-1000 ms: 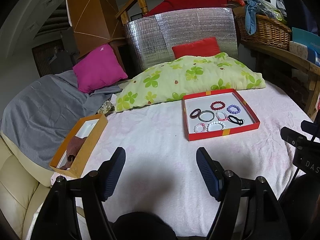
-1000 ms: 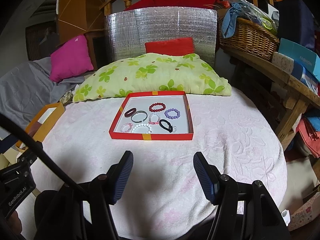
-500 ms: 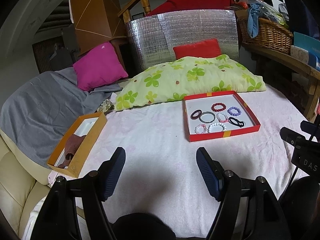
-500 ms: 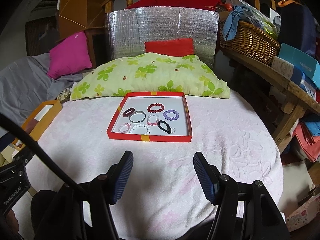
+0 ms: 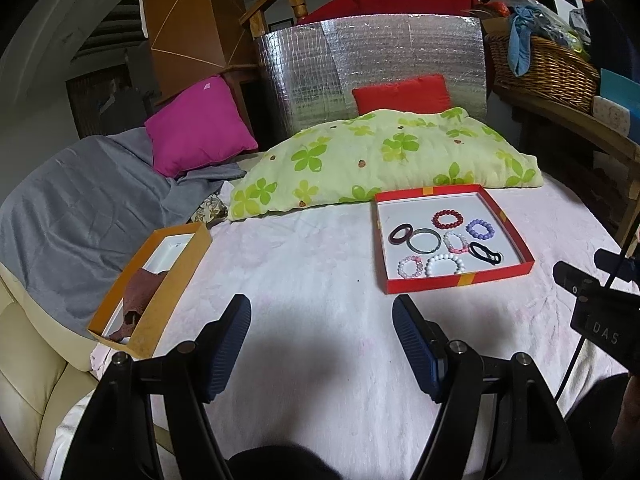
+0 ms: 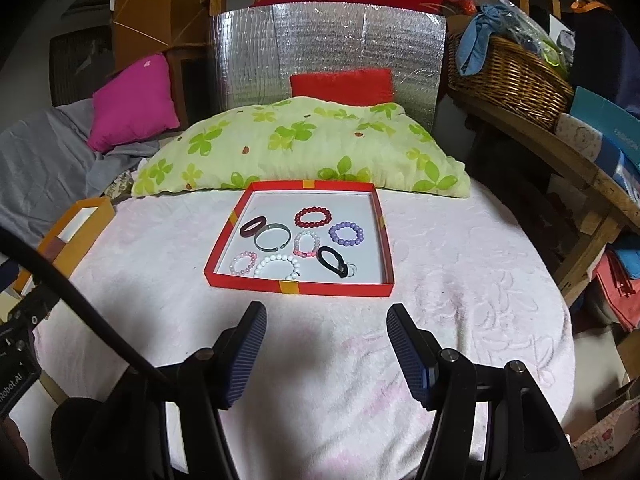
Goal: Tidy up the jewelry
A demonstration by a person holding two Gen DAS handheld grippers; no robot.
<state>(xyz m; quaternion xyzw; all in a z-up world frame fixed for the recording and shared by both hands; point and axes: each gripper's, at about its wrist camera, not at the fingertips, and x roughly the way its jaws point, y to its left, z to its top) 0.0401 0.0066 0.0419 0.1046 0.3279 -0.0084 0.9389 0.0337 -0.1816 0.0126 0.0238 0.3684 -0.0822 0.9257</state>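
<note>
1. Reading from the left, I see an orange box (image 5: 150,284) at the edge of the pink-covered bed (image 5: 304,280); a brownish cloth (image 5: 140,292) lies inside it over a white lining, and I cannot tell whether any jewelry sits under it.
2. My left claw (image 5: 322,344) hovers over bare cover with its jaws spread wide and nothing between them.
3. Further right, the red tray (image 6: 298,286) holds all the jewelry I can find: a dark maroon bangle (image 6: 253,226), a grey open bangle (image 6: 272,237), a red bead bracelet (image 6: 313,216), a purple bead bracelet (image 6: 346,233), a pink-and-white bracelet (image 6: 306,243), a small pale pink bracelet (image 6: 243,263), a white bead bracelet (image 6: 278,267) and a black hair tie (image 6: 333,262).
4. These pieces lie apart or barely touching, none on the cover outside. I judge this fits either a tray already sorted or a stock waiting to go to the orange box; I cannot say which.
5. My right claw (image 6: 326,350) hangs just short of the tray's near wall, jaws wide apart and empty.
6. A small clear item beside the hair tie is too faint to name.
</note>
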